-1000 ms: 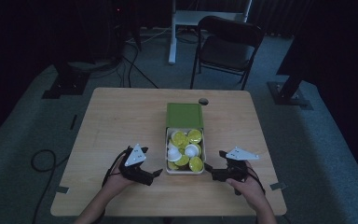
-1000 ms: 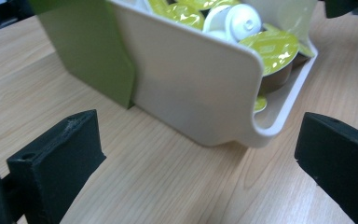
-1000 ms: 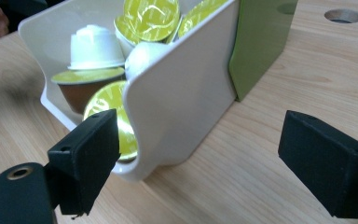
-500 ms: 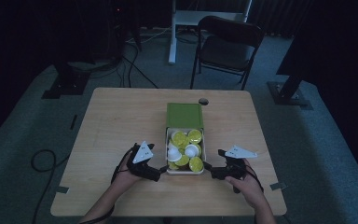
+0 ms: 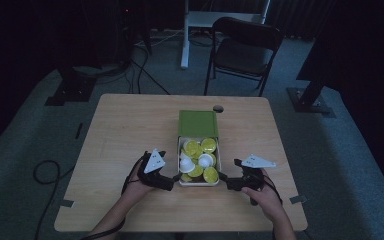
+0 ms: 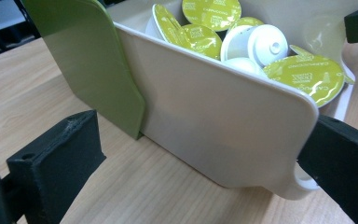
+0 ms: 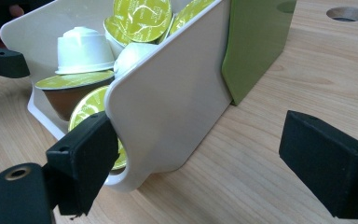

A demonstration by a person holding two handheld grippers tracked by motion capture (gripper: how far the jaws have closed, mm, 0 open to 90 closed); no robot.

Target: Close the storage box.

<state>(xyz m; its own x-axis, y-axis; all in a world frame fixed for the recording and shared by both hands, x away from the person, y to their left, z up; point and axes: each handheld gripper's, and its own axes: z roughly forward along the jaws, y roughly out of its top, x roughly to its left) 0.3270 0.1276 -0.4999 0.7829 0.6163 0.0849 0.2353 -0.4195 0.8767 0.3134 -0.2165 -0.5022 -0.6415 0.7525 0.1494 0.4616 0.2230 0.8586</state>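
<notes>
A box stands mid-table: a green sleeve (image 5: 198, 123) with a cream tray (image 5: 198, 183) pulled out toward me, holding several yellow-lidded and white coffee capsules (image 5: 196, 159). My left gripper (image 5: 173, 181) is open at the tray's near left corner. In the left gripper view the cream side wall (image 6: 214, 126) lies between the jaws of that gripper (image 6: 200, 140). My right gripper (image 5: 224, 179) is open at the near right corner. Its left jaw stands against the tray's front corner (image 7: 135, 177), and the side wall (image 7: 177, 107) lies between the jaws of the right gripper (image 7: 205, 154).
A round hole (image 5: 218, 108) in the tabletop lies just behind the sleeve. A folding chair (image 5: 245, 45) stands beyond the far edge. Cables (image 5: 45, 172) trail on the floor at the left. Bare wood (image 5: 125, 130) stretches left and right of the box.
My left gripper has moved right, up to the tray's near left corner. The right gripper has edged slightly left toward the tray. The box has not moved.
</notes>
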